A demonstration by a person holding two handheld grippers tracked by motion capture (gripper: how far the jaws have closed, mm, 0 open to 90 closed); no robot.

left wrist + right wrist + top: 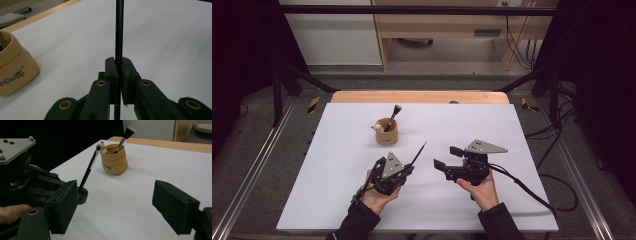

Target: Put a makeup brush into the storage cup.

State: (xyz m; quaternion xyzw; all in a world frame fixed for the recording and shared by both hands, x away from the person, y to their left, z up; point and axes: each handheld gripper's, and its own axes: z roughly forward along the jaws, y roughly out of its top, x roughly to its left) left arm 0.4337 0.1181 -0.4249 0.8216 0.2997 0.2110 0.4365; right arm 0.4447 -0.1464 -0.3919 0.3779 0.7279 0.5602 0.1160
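Note:
My left gripper (409, 169) is shut on the lower end of a thin black brush (419, 152), which points up and away toward the board's middle. In the left gripper view the handle (119, 30) rises straight out from between the closed pads (111, 72). My right gripper (447, 157) stands open just right of it, its jaws turned toward the left gripper with nothing between them. A tan pouch-shaped holder (386, 132) sits farther back with a dark-handled brush (394, 115) standing in it. From the right gripper view I see the held brush (88, 171), the holder (113, 161) and my own pads (175, 206) wide apart.
Everything rests on a white board (492, 125) over a wooden table (419, 96). A small beige item (376, 127) sits at the holder's rim. A black cable (522, 187) trails from the right gripper toward the right edge. Black frame bars flank the table.

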